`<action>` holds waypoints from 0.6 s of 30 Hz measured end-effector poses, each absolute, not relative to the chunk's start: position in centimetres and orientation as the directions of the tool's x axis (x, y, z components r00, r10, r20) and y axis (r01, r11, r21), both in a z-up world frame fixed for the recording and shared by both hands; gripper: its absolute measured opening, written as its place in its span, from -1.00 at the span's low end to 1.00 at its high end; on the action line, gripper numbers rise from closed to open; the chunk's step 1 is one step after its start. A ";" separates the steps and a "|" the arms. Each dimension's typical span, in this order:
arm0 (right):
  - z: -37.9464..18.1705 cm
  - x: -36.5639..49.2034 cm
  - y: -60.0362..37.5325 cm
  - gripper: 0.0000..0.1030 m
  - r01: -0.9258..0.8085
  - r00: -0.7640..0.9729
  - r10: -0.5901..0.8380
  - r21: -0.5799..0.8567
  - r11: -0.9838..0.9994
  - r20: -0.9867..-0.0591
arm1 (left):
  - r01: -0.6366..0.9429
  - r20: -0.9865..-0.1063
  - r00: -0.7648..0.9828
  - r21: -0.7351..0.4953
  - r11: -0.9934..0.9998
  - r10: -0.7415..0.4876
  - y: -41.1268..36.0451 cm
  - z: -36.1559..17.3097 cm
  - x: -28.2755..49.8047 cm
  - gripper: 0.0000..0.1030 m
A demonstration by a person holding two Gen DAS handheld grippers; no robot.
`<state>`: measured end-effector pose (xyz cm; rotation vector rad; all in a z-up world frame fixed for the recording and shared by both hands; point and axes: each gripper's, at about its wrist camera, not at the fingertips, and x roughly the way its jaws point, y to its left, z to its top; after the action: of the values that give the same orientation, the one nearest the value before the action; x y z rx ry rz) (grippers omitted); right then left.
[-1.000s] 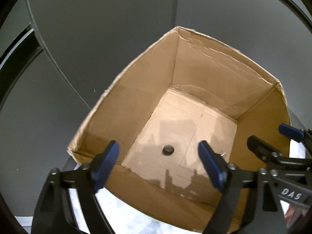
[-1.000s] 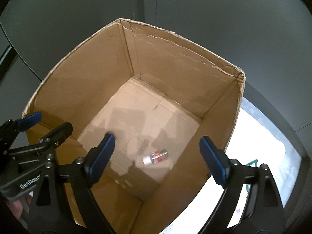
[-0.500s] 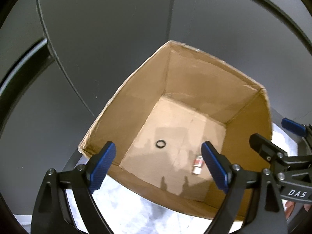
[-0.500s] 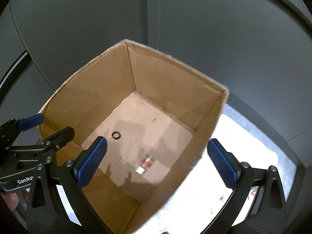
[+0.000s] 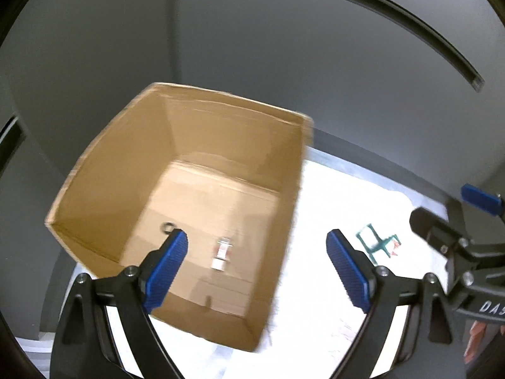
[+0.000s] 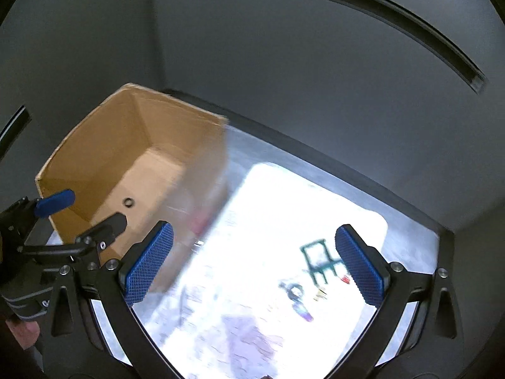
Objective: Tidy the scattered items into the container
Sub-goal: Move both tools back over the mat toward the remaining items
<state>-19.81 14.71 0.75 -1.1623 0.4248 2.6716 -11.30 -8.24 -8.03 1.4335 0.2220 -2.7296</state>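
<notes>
An open cardboard box stands at the left of a bright white tabletop. On its floor lie a small black ring and a small red-and-white vial. My left gripper is open and empty above the box's right wall. My right gripper is open and empty over the tabletop, right of the box. A small green frame-shaped item lies near its right finger, with a small dark ring-like piece, a purple piece and a red bit close by. The ring in the box also shows in the right wrist view.
Dark grey walls rise behind the table. A dark curved rail runs across the upper right. The table's grey rim borders the white surface at the back. Each gripper shows at the edge of the other's view.
Both grippers have pulled up and swung right, away from the box interior. The box now sits smaller and further left; the tabletop items have come into view. Frames are motion-blurred.
</notes>
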 end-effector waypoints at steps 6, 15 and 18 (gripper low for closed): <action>-3.4 -13.2 19.5 1.00 -0.384 -0.654 0.079 0.240 -0.892 -0.752 | -0.043 -0.837 -0.542 -0.053 -0.998 0.068 0.0 -9.8 -11.0 0.72; -14.0 -6.2 23.6 1.00 -0.501 -0.585 0.053 0.309 -0.808 -0.809 | -0.136 -0.891 -0.448 -0.013 -0.991 0.073 7.3 -18.2 -9.1 0.72; -17.4 -6.5 24.0 1.00 -0.505 -0.573 0.019 0.335 -0.796 -0.819 | -0.149 -0.917 -0.388 -0.032 -0.988 0.088 8.4 -21.9 -9.4 0.72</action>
<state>-6.47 23.97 -17.40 -1.2463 0.7998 2.4109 -9.35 8.43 -21.93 1.8064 -0.0908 -2.7413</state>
